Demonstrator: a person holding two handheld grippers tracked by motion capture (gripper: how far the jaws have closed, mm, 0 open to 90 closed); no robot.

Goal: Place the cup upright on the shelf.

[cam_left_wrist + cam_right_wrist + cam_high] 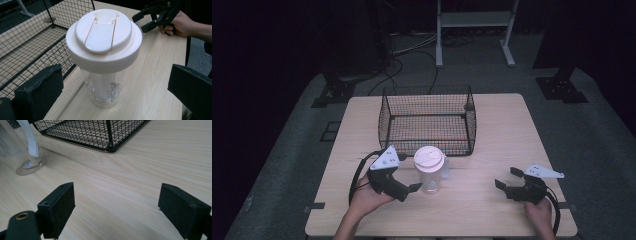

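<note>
high view: we see a clear shaker bottle (430, 172) with a cream flip-top lid (429, 159) standing upright near the middle of the wooden counter (502, 125), just in front of a black wire basket (427, 120). the left gripper (408, 186) sits just left of the bottle, held in the left hand (364, 200); its jaws are spread, one tip close to the bottle's lower wall, contact not clear. the right gripper (507, 179) is well apart, over the counter's right part, held by the right hand (539, 212), jaws spread with nothing between them.

left gripper view: we note the bottle (105, 85) upright between the two black jaws, which stand wide on either side with a gap to the glass-clear wall. the lid (103, 40) is closed. the basket (30, 42) is just beside the bottle at left. the right gripper (147, 20) and its hand (182, 23) show farther off across the counter.

right gripper view: we record both jaws spread over bare counter (140, 175). the bottle's base (27, 162) stands at upper left, a pale strap (30, 140) hanging by its wall. a corner of the basket (100, 132) rests on the counter behind.
</note>
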